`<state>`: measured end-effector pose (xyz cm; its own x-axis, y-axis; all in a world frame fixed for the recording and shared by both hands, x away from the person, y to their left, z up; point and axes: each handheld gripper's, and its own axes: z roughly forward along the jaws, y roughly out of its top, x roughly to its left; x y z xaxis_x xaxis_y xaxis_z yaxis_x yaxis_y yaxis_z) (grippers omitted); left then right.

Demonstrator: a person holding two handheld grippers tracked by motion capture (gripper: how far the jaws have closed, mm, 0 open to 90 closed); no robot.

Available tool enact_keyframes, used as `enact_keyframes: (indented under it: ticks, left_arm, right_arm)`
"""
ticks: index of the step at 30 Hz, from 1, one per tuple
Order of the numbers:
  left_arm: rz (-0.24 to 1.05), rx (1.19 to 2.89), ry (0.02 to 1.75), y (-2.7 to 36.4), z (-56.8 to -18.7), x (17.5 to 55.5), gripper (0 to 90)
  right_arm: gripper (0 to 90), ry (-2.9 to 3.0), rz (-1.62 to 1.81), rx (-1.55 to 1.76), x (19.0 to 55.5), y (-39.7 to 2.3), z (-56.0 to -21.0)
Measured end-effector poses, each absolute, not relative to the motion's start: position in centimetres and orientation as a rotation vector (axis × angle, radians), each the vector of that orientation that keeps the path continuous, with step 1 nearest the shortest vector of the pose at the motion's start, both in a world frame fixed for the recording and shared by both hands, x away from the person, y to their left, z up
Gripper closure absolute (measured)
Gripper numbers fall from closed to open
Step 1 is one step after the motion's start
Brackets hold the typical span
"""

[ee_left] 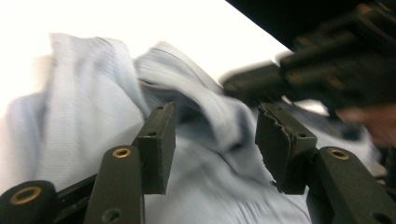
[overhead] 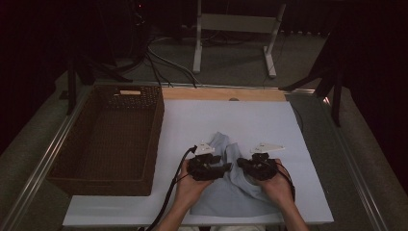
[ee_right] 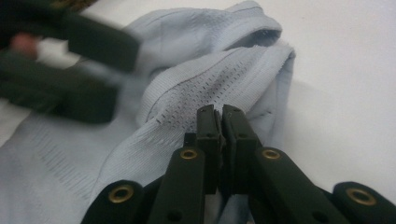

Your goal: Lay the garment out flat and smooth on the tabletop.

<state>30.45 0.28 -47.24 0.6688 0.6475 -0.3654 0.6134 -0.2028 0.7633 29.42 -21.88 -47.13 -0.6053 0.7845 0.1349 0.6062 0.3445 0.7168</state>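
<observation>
Centrally, a pale blue knitted garment (overhead: 231, 178) is lying crumpled on the white sheet (overhead: 250, 120) covering the worktop, near the person's edge, with a bunched fold rising between the two grippers. The right gripper (overhead: 246, 163) is sitting at the garment's right side, and its fingers (ee_right: 236, 135) are pressing together on a ridge of the ribbed cloth, pinching it. The left gripper (overhead: 226, 167) is hovering just over the garment's left part, its fingers (ee_left: 159, 140) standing about half apart with loose cloth lying beneath and between them, the pads not pressing on it. Both hands are coming in from the near edge. A dark brown woven rectangular basket (overhead: 67, 144) is sitting to the left of the sheet.
</observation>
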Motion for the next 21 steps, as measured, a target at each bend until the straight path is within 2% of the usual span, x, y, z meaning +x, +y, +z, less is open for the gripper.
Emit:
enact_keyframes:
  ticks: [7, 14, 17, 18, 20, 21]
  left_arm:
    - [-0.003, 1.875, 1.053, -0.4, -47.5, 32.3, 50.0]
    - [-0.054, 1.855, 1.127, -1.5, -48.2, 33.7, 45.6]
    - [-0.098, 1.883, 1.107, -1.9, -48.3, 33.7, 63.6]
    - [-0.091, 1.897, 1.09, -2.0, -48.2, 33.5, 73.4]
    - [-0.079, 1.913, 1.067, -2.3, -48.0, 33.3, 83.2]
    - [-0.074, 1.92, 1.053, -2.3, -47.9, 33.2, 85.2]
  right_arm:
    - [87.3, 2.367, 1.139, 1.229, 28.8, -21.8, -47.2]
    - [87.7, 2.382, 1.159, 1.168, 27.9, -21.6, -47.0]
    - [87.7, 2.39, 1.166, 1.149, 27.6, -21.7, -46.8]
    - [87.7, 2.39, 1.166, 1.146, 27.6, -21.7, -46.8]
    - [87.6, 2.393, 1.165, 1.14, 27.5, -21.8, -46.8]
    - [87.5, 2.393, 1.164, 1.142, 27.5, -21.9, -46.8]
